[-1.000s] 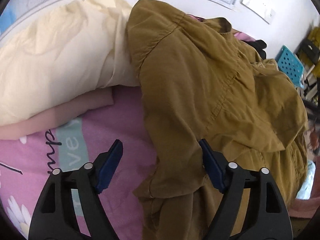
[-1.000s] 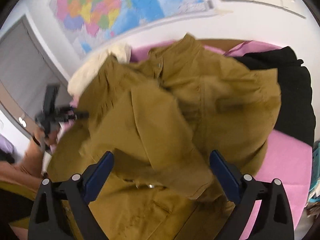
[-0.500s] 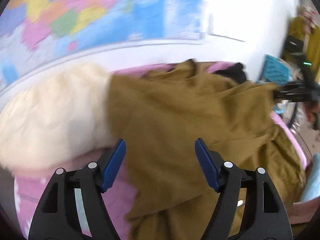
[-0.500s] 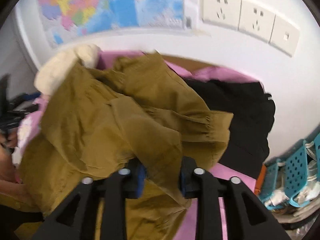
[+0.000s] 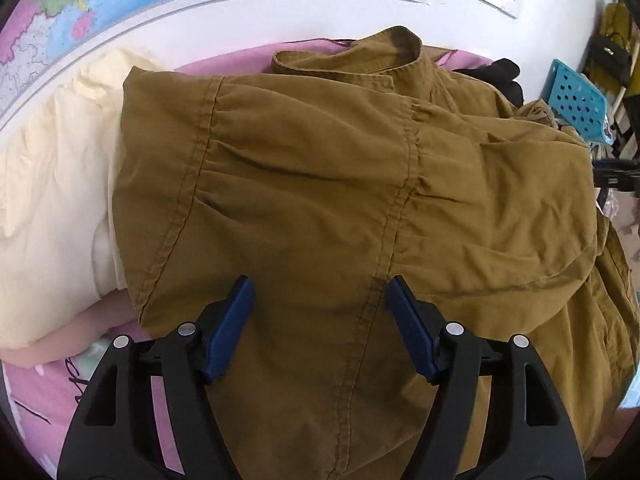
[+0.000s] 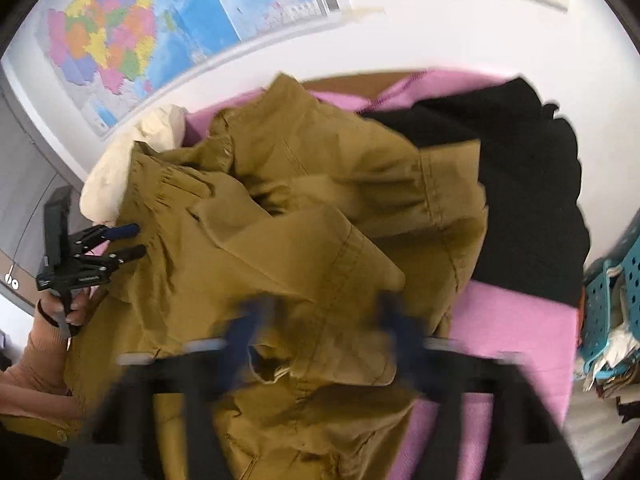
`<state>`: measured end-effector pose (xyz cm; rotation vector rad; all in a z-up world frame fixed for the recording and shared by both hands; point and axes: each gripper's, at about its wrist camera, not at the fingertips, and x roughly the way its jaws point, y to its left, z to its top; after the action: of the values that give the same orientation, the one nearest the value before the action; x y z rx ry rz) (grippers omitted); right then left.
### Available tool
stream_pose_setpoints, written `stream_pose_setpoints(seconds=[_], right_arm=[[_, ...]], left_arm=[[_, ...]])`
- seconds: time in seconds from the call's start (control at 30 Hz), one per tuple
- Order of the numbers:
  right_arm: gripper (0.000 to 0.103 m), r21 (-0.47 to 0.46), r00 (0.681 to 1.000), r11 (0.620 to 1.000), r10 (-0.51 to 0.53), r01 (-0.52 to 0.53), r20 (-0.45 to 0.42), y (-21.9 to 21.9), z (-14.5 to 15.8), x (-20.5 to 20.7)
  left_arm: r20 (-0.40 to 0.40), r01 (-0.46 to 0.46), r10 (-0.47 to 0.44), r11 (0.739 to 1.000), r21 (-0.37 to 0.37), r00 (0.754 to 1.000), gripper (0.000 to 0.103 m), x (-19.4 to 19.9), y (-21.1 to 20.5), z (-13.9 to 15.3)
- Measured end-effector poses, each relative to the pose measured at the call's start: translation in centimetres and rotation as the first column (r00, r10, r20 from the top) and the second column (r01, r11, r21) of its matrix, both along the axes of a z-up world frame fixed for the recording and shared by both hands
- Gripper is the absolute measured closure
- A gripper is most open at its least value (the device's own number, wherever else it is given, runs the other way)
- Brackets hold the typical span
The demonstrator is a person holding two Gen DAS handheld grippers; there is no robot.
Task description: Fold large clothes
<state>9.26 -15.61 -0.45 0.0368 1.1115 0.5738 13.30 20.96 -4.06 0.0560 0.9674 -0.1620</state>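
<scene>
A large mustard-brown jacket (image 5: 320,180) lies crumpled on a pink bed sheet (image 6: 512,340), collar toward the wall. My left gripper (image 5: 320,308) hovers open over the jacket's back panel, a seam running between its blue pads (image 5: 232,324); they do not pinch the cloth. The right wrist view shows it (image 6: 128,242) at the jacket's left edge, held by a hand (image 6: 60,308). My right gripper (image 6: 320,324) is smeared by motion over the jacket's (image 6: 300,240) near side. Its jaws are closing with a loose fold between them, and the pads still stand apart.
A cream pillow (image 5: 52,180) lies left of the jacket. A black garment (image 6: 520,200) lies at the far right of the bed. A blue perforated basket (image 5: 580,104) stands beyond the bed's right edge. A map (image 6: 160,32) and sockets hang on the wall behind.
The left gripper swung from the bed's left side over the jacket's back. The right jaws went from wide to pinched on a fold, and now appear blurred and further apart.
</scene>
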Motion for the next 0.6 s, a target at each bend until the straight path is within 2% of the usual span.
stream_pose_setpoints(seconds=[0.03,0.1,0.2,0.23,0.3,0.47,0.53,0.6], right_arm=[[0.080,-0.011,1.000,1.000,-0.022,0.022,-0.010,0.0,-0.1,0.1],[0.086,0.035,0.998,0.997,-0.066,0.066,-0.023,-0.3,-0.3,0.8],[0.084,-0.029,0.991,0.991,-0.129,0.129,-0.021,-0.5,-1.0,1.7],[0.084,-0.021,0.988,0.989,-0.150,0.149,-0.044,-0.7,-1.6,2.0],[0.084,-0.012,0.985,0.987,-0.159,0.159,-0.066,-0.7,-2.0,2.3],[0.081,0.043,0.989,0.988,-0.146,0.147,-0.029,-1.1,-0.2,0.9],[0.083,0.031,0.989,0.989,-0.145,0.145,-0.002,-1.2,0.2,0.6],[0.086,0.069,0.989,0.987,-0.148,0.148,-0.016,-1.5,0.6,0.5]], left_arm=[[0.002,-0.001,0.001,1.000,0.004,1.000,0.031,0.0,-0.1,0.0],[0.009,-0.009,0.009,1.000,0.013,1.000,0.028,0.4,-0.1,-0.3],[0.013,-0.012,0.012,1.000,0.025,1.000,0.026,1.2,-0.3,-0.9],[0.010,-0.015,0.014,0.999,0.028,1.000,0.026,1.5,-0.3,-1.3],[0.013,-0.017,0.016,0.999,0.036,1.000,0.025,1.5,-0.3,-1.4],[0.039,-0.040,0.038,0.998,0.058,0.999,0.020,0.8,-0.1,-0.3],[0.053,-0.044,0.041,0.997,0.061,0.998,0.020,0.4,-0.2,0.5],[0.084,-0.027,0.023,0.998,0.053,0.996,0.020,-0.3,-0.6,1.6]])
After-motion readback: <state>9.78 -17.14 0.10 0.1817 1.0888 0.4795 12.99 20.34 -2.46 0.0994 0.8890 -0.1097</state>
